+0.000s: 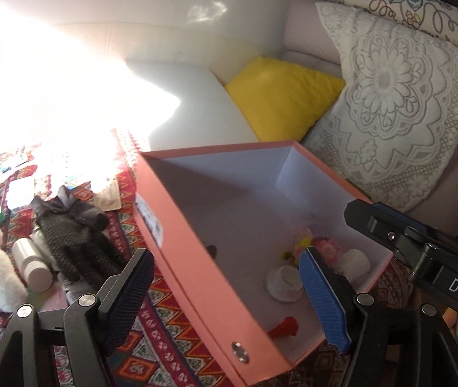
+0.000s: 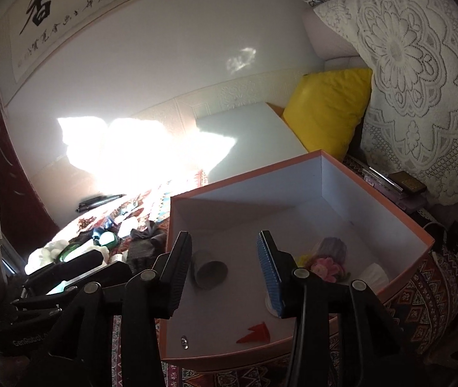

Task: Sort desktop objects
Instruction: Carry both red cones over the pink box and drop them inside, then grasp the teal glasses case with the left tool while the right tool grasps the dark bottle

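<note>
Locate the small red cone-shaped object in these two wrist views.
The red cone lies on its side on the floor of the pink box, near the front wall beside the metal rivet; the white cup lies farther back.

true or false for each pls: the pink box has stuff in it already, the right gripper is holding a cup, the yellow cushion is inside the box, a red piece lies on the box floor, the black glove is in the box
1. The pink box already holds items. True.
2. The right gripper is holding a cup. False: its jaws stand open with nothing between them; the grey cup lies on the box floor.
3. The yellow cushion is inside the box. False: it sits behind the box, on the sofa.
4. A red piece lies on the box floor. True.
5. The black glove is in the box. False: it lies on the patterned cloth outside it.
</note>
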The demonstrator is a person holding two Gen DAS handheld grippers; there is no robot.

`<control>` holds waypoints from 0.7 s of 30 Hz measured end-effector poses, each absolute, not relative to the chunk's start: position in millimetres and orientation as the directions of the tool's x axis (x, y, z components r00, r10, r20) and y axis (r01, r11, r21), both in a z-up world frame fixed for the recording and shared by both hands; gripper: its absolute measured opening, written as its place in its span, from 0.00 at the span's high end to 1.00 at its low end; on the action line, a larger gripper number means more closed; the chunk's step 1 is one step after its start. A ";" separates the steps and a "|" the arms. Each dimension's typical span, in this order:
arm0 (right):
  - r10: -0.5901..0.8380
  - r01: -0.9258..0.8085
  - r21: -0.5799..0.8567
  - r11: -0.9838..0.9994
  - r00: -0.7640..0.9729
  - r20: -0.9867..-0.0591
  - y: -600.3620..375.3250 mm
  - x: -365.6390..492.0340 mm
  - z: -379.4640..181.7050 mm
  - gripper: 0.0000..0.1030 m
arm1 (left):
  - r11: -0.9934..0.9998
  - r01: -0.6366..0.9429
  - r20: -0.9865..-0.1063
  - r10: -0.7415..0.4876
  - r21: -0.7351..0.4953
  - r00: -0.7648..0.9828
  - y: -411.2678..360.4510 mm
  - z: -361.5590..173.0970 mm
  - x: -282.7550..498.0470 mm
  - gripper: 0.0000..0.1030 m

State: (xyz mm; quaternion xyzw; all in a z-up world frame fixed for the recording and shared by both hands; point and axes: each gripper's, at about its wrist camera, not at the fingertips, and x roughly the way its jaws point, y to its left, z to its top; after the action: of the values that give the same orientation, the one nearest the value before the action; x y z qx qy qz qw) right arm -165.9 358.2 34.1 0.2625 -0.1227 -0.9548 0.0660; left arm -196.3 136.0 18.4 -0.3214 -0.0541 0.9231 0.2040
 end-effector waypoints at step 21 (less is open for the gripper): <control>-0.455 0.324 0.329 -0.887 -0.488 -0.745 98.8 -218.1 -60.1 0.52 | -0.983 0.179 -0.749 -0.090 -0.038 -0.656 -143.5 -91.8 -163.6 0.21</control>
State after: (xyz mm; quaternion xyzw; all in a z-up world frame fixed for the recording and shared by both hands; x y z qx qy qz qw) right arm -218.1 98.8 -60.1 0.4524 -0.0724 -0.8595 0.2265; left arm -163.6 -143.5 -91.8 -0.4078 -0.0542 0.9085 -0.0741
